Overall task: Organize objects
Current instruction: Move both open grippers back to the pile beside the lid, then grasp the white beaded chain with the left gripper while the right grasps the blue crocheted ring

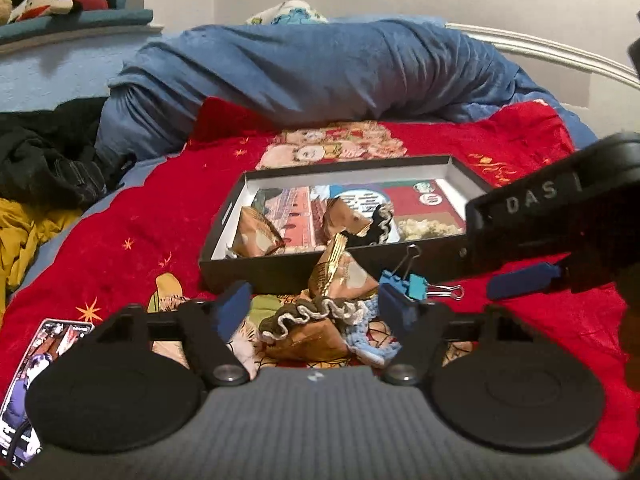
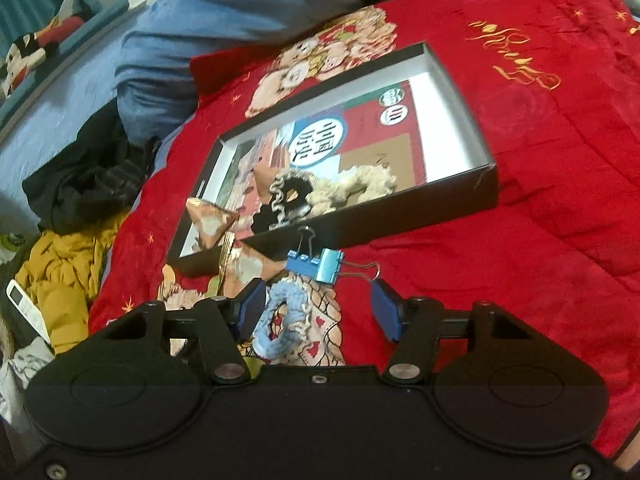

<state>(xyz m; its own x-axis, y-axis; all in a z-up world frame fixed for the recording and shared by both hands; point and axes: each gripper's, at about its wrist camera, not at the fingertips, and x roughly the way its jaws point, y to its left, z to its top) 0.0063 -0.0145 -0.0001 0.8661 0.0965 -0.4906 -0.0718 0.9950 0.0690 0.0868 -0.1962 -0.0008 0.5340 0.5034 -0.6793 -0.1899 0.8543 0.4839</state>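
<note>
Red blanket [image 2: 540, 208] on bed, black box [image 2: 472, 188], blue binder clip [image 2: 324, 266], phone [image 1: 36, 380]

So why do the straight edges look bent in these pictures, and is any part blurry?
Left wrist view: the fisheye lens bows the bed rail, and the right gripper crossing close by looks soft. Right wrist view: the black box splays out skewed, with its far corner smeared; the blue binder clip near the middle stays fairly sharp. Both show flat indoor light, no harsh glare.

R gripper [image 2: 318, 308] hovering over red blanket [image 2: 520, 160], jaws apart w/ light-blue scrunchie [image 2: 280, 320] lying btwn them, untouched. Blue binder clip [image 2: 320, 266] resting just ahead, beside black box [image 2: 460, 188] holding scrunchies, snack packets.
</note>
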